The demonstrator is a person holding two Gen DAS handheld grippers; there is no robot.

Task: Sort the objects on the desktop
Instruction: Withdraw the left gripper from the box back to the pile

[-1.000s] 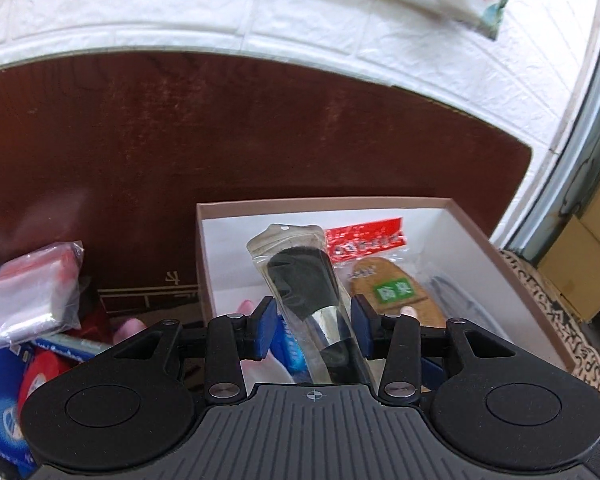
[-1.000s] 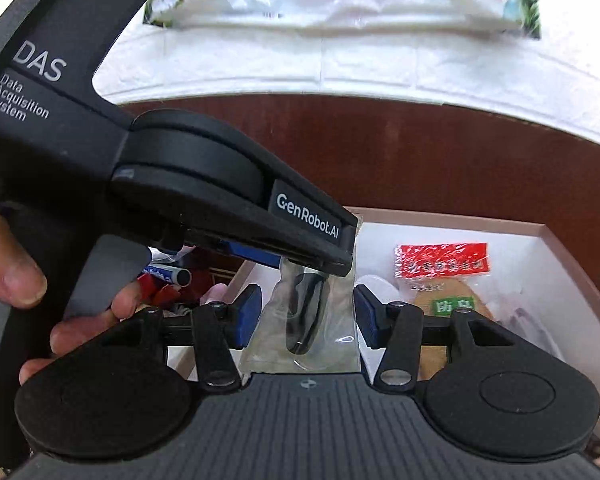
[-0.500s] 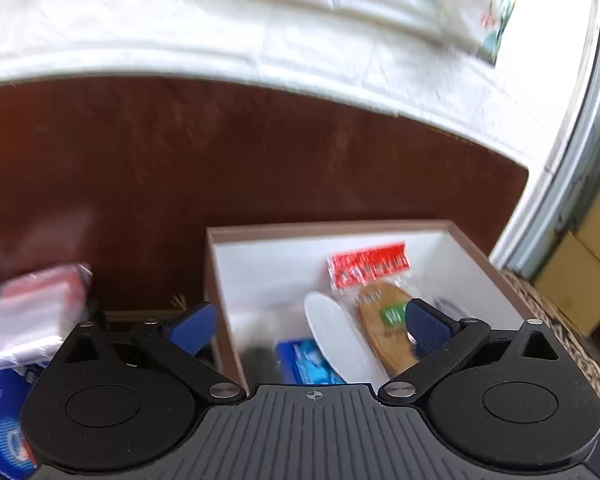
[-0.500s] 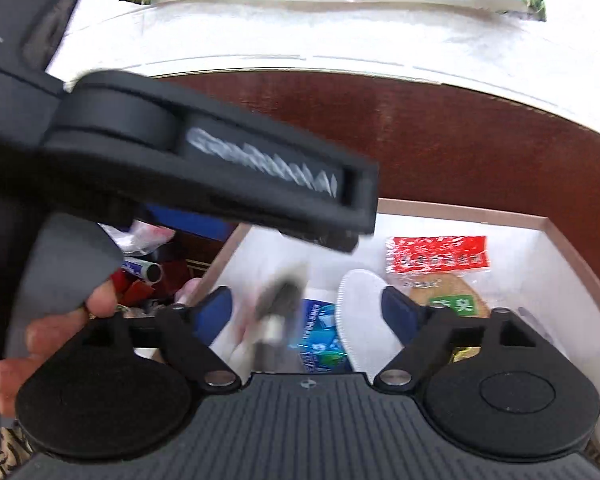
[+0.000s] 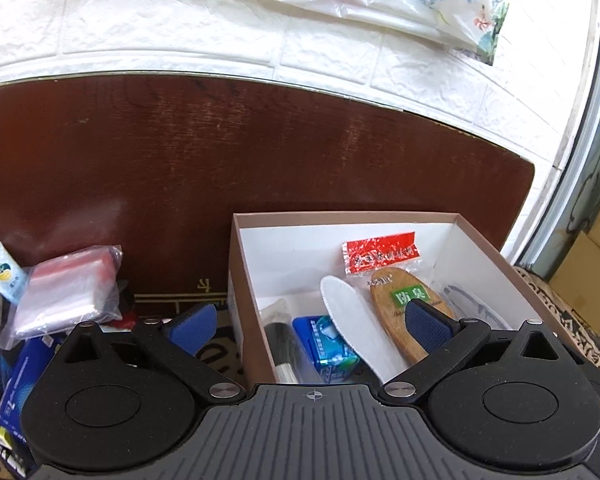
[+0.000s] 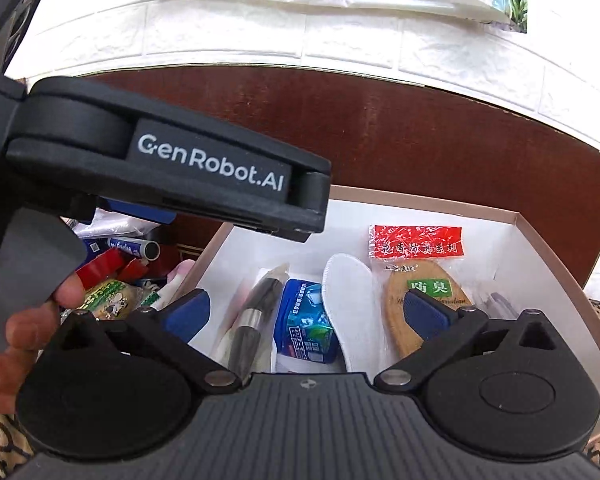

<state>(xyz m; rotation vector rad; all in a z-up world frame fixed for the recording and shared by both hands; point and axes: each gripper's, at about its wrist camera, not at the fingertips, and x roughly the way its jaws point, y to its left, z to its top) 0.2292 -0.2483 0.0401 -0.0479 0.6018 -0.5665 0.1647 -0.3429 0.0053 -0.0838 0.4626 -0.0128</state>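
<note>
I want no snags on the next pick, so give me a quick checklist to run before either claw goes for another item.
1. Bagged brush lying inside the box: ok.
2. Left claw empty, jaws wide: ok.
3. Right claw empty; jaws opening, nothing between the pads: ok.
4. Unsorted pile left of the box in view: ok.
5. Left claw body crossing the right wrist view, blocking part of the pile: not ok.
6. Room left in the box: ok.

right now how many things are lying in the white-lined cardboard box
5, maybe more hidden: bagged black brush leftmost, blue packet, white insole, packaged cork insole, clear-wrapped item rightmost.
</note>
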